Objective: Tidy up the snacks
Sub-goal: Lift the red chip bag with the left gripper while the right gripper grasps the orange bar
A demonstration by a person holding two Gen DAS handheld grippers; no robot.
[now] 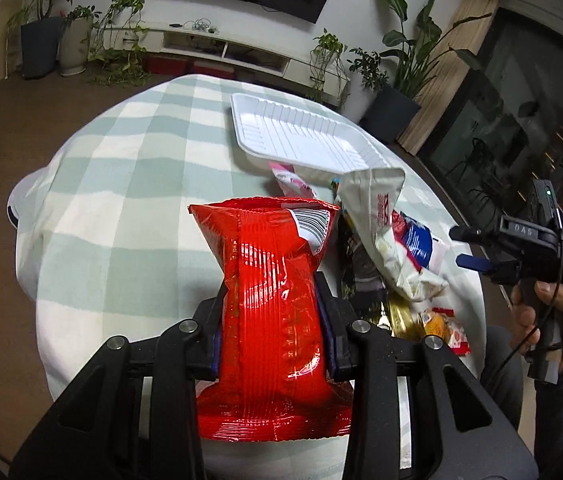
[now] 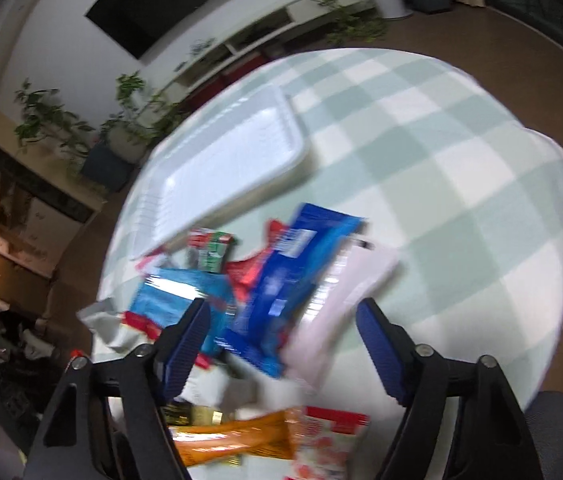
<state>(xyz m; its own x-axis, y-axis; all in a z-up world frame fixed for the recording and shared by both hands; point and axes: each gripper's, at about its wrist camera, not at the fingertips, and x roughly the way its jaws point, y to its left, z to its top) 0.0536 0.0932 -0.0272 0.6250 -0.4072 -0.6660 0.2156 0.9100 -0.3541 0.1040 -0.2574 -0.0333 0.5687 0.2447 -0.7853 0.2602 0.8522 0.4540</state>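
My left gripper [image 1: 271, 312] is shut on a red snack bag [image 1: 273, 300], held upright above the checked tablecloth. A white ribbed tray [image 1: 301, 136] lies empty at the far side; it also shows in the right wrist view [image 2: 225, 160]. A pile of snack packets [image 1: 393, 264] lies to the right of the red bag. My right gripper [image 2: 281, 320] is open, hovering over that pile, with a blue packet [image 2: 285, 284] and a pale pink packet [image 2: 345, 292] between its fingers but not held. The right gripper also shows at the right edge of the left wrist view [image 1: 469, 248].
The round table carries a green-and-white checked cloth [image 1: 129, 168]. An orange packet [image 2: 237, 436] and a red-and-white packet [image 2: 325, 436] lie near the front edge. Potted plants [image 1: 401, 80] and a TV cabinet [image 1: 217, 48] stand beyond the table.
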